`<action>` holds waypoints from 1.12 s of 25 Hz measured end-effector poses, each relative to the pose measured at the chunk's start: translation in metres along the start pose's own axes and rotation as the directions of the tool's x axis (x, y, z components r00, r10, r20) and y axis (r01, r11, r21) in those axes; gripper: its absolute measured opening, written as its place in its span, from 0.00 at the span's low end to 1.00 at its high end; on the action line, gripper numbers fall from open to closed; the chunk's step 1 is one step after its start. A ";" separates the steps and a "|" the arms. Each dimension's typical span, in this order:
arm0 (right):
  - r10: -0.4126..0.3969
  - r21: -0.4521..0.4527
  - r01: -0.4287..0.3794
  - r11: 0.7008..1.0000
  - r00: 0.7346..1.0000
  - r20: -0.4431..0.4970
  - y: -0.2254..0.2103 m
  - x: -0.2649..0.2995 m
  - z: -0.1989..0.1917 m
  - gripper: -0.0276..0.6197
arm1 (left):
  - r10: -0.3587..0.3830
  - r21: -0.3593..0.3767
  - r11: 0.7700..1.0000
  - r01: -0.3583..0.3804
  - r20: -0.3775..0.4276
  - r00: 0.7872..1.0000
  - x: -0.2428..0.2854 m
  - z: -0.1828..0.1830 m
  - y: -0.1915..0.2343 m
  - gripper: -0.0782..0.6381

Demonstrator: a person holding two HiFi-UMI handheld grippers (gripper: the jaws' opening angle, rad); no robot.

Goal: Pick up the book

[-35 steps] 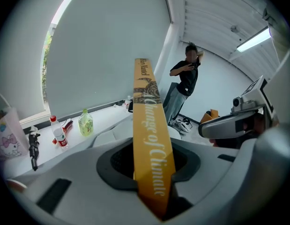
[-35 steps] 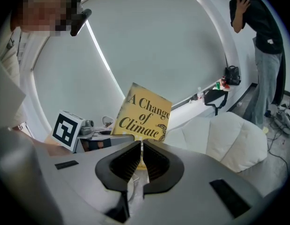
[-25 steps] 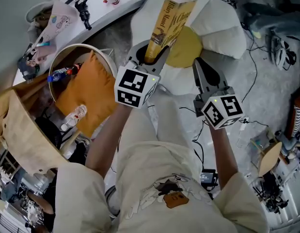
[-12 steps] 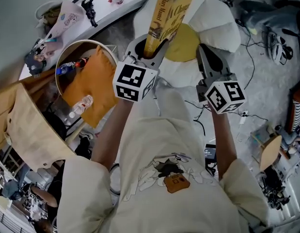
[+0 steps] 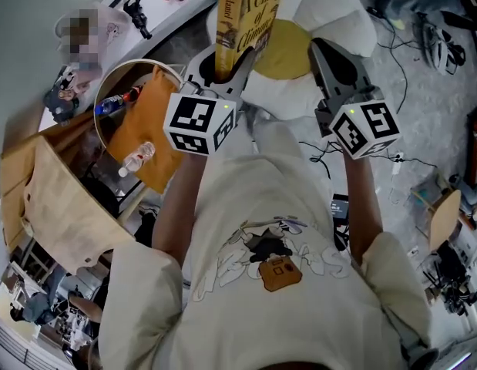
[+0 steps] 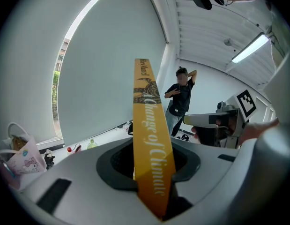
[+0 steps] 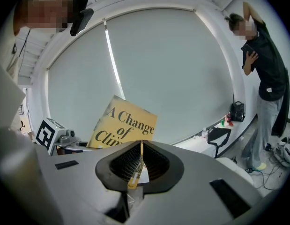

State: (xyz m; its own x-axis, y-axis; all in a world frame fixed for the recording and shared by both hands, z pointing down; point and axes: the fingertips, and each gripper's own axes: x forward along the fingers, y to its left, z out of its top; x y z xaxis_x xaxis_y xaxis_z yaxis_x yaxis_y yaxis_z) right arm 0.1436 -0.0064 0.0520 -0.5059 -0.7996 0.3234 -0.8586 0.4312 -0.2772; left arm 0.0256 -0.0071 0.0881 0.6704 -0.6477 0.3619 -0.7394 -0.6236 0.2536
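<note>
Since the left gripper (image 5: 229, 74) is clamped on only the bottom end of the tall yellow paperback book (image 5: 250, 10), most of the book stands free above the jaws. Likely risk: the long free part levers it loose, so a fast swing or a slackened grip lets it pivot or slide out. It would probably drop toward the round wooden-rimmed basket (image 5: 107, 79) with the orange square cushion (image 5: 142, 126) at left, or onto the white petal-shaped floor cushion (image 5: 330, 10) below. Second risk: the right gripper (image 5: 324, 48) is near and could knock the cover if it drifts left.

Book position: upright, slight lean, lower end deep between the left pads, spine facing that gripper's camera. It is lifted clear of the white cushion, over its near edge. Right gripper is just right of the book, apart from it, with its jaws closed together and nothing of the book in them. A thin pale sliver (image 7: 135, 170) shows at the seam; can't tell what it is.
</note>
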 end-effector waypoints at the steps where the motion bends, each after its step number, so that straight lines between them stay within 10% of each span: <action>1: -0.007 0.002 0.007 1.000 1.000 0.005 0.002 -0.004 0.003 0.09 | -0.003 -0.001 1.000 0.003 -0.001 1.000 -0.005 0.001 -0.002 0.31; 28: 0.115 -0.012 -0.115 0.993 0.992 0.045 0.086 -0.082 0.018 0.09 | 0.033 0.019 0.999 -0.035 0.114 0.993 -0.134 0.039 -0.076 0.31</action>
State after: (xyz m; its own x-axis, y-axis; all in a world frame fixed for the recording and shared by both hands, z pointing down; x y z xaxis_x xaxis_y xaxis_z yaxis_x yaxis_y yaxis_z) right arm 0.1129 0.0886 -0.0148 -0.5972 -0.7625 0.2488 -0.7959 0.5249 -0.3016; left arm -0.0059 0.1098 -0.0148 0.6485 -0.7133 0.2659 -0.7612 -0.6086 0.2239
